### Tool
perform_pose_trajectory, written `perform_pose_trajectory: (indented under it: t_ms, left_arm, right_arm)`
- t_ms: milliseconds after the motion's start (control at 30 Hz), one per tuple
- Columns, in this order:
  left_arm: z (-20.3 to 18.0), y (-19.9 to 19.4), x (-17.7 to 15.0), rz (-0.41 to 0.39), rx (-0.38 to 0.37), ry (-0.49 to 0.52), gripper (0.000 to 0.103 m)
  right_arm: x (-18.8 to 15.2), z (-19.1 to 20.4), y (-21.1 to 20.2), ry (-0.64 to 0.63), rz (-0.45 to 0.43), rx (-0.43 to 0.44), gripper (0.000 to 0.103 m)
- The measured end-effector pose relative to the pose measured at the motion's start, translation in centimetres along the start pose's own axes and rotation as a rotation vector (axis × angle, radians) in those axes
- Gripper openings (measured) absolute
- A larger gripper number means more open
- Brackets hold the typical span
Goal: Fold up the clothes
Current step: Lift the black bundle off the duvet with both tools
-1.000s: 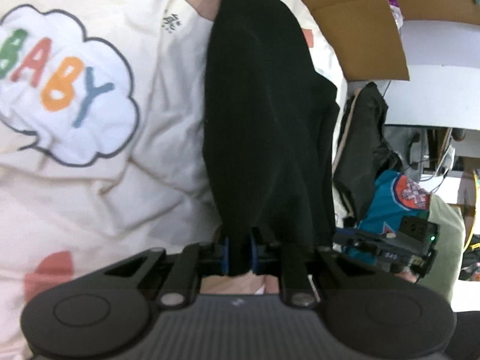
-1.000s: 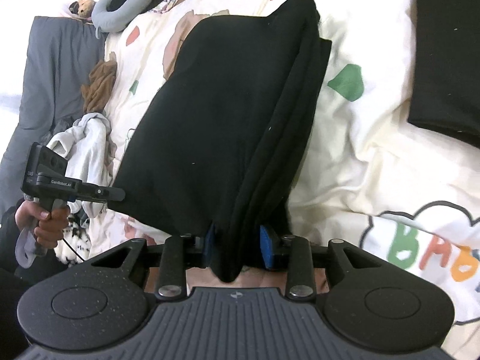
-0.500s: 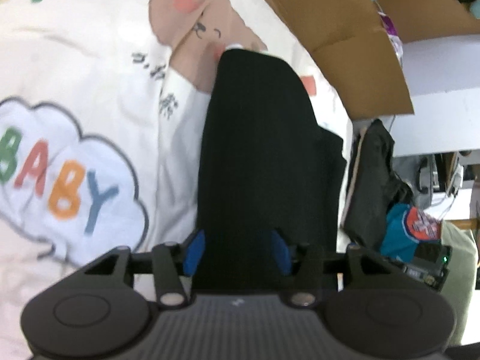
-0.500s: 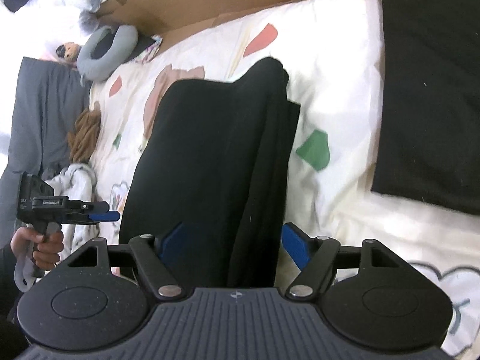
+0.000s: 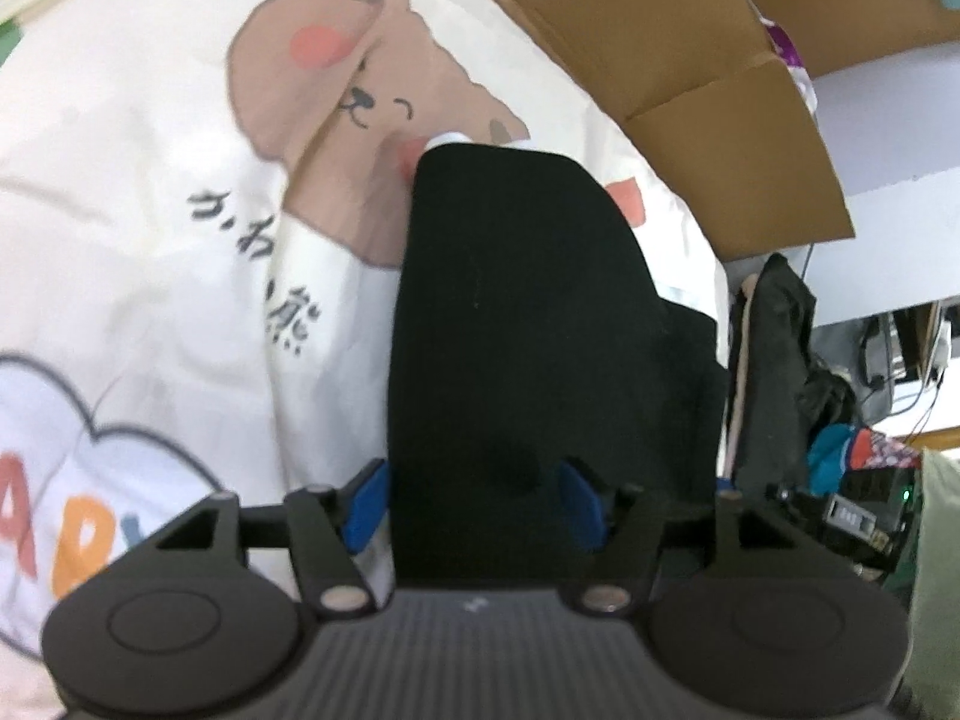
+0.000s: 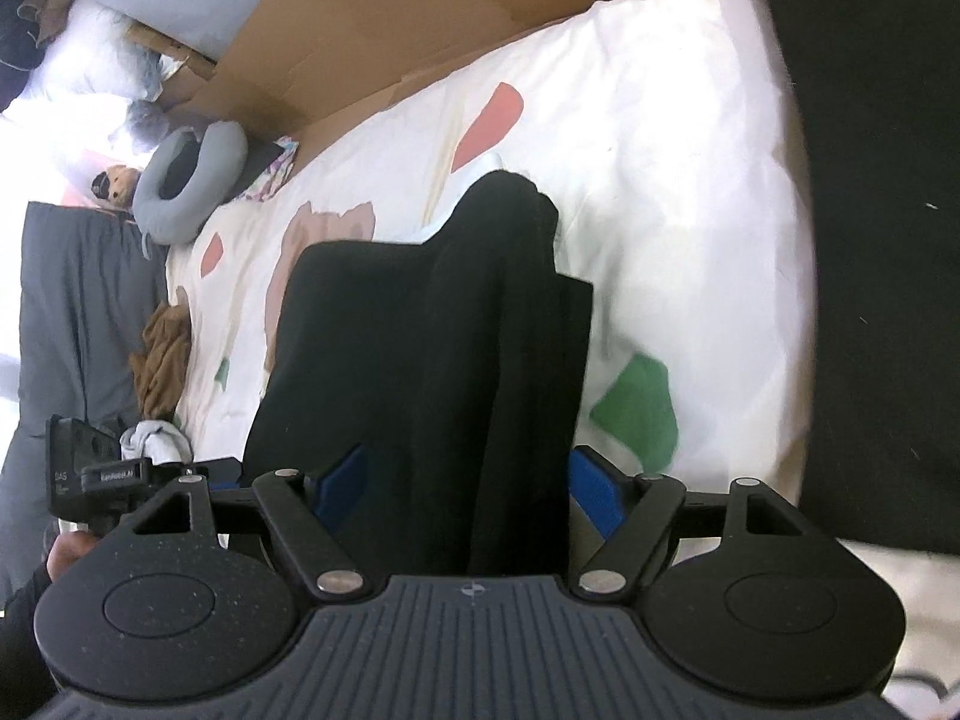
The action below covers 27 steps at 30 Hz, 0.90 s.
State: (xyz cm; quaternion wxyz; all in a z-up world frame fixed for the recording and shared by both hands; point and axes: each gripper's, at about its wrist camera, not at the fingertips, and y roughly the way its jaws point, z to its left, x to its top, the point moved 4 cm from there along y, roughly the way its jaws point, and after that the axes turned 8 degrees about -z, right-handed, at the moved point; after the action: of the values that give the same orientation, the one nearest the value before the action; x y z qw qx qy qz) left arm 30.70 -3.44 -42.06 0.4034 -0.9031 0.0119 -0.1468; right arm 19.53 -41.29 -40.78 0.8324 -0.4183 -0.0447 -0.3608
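A folded black garment (image 5: 528,324) lies flat on the cream cartoon-print bedsheet (image 5: 150,228). It also shows in the right wrist view (image 6: 432,336), folded in layers. My left gripper (image 5: 474,501) is open, its blue pads spread above the garment's near edge. My right gripper (image 6: 465,480) is open too, its pads apart over the garment's near end. Neither holds the cloth. The left gripper also shows in the right wrist view (image 6: 96,474) at the lower left.
A second black garment (image 6: 882,210) lies to the right on the sheet. Cardboard (image 5: 690,60) borders the bed's far side. A grey neck pillow (image 6: 186,180), brown cloth (image 6: 162,360) and a pile of clothes (image 5: 780,360) sit beside the bed.
Both grippers opened and let go of the black garment, which now lies flat on the sheet. Both have pulled back and up from it.
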Motion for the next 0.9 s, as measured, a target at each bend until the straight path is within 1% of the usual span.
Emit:
perform_pose_trajectory:
  t_ms: [67, 267, 433, 533, 567, 600, 633, 667, 700, 733, 767, 800, 900]
  left_arm:
    - [0.1, 0.5, 0.4, 0.002, 0.001, 0.005, 0.065]
    - [0.8, 1.6, 1.3, -0.009, -0.017, -0.01, 0.065]
    - [1.1, 2.8, 2.2, -0.03, -0.047, -0.028, 0.065]
    - [1.5, 3.4, 3.0, -0.052, -0.075, -0.049, 0.064]
    - [1.6, 3.5, 3.3, -0.067, -0.083, -0.056, 0.063]
    - [1.7, 3.7, 3.5, -0.083, -0.091, -0.063, 0.062]
    - [1.8, 3.8, 3.7, -0.099, -0.101, -0.078, 0.061]
    - [1.9, 3.9, 4.0, -0.115, -0.111, -0.093, 0.059]
    - [2.0, 3.9, 4.2, -0.126, -0.113, -0.098, 0.051]
    - [2.1, 3.9, 4.4, -0.138, -0.115, -0.103, 0.042]
    - [2.2, 3.9, 4.6, -0.149, -0.117, -0.108, 0.038]
    - [2.0, 3.6, 4.6, -0.158, -0.128, -0.091, 0.036]
    - [1.7, 3.3, 4.6, -0.158, -0.136, -0.066, 0.035]
  right_arm:
    - [0.3, -0.2, 0.9, -0.008, 0.001, -0.017, 0.08]
    - [0.6, -1.4, 3.0, 0.014, 0.021, -0.015, 0.08]
    - [1.3, -2.5, 4.0, 0.047, -0.021, 0.03, 0.078]
    - [2.0, -2.8, 4.5, 0.067, -0.034, 0.051, 0.071]
    - [2.3, -2.9, 4.7, 0.073, -0.035, 0.055, 0.065]
    - [2.6, -3.0, 4.8, 0.077, -0.036, 0.056, 0.062]
    - [2.8, -3.1, 5.0, 0.081, -0.037, 0.053, 0.055]
    - [3.0, -3.0, 4.9, 0.079, -0.036, 0.054, 0.046]
    - [3.1, -2.9, 4.9, 0.077, -0.036, 0.054, 0.043]
    - [3.3, -2.9, 4.8, 0.075, -0.036, 0.055, 0.036]
    - [3.3, -2.6, 4.5, 0.066, -0.041, 0.059, 0.034]
    - [3.3, -2.2, 4.1, 0.053, -0.048, 0.064, 0.033]
    - [3.3, -1.9, 3.6, 0.036, -0.054, 0.072, 0.034]
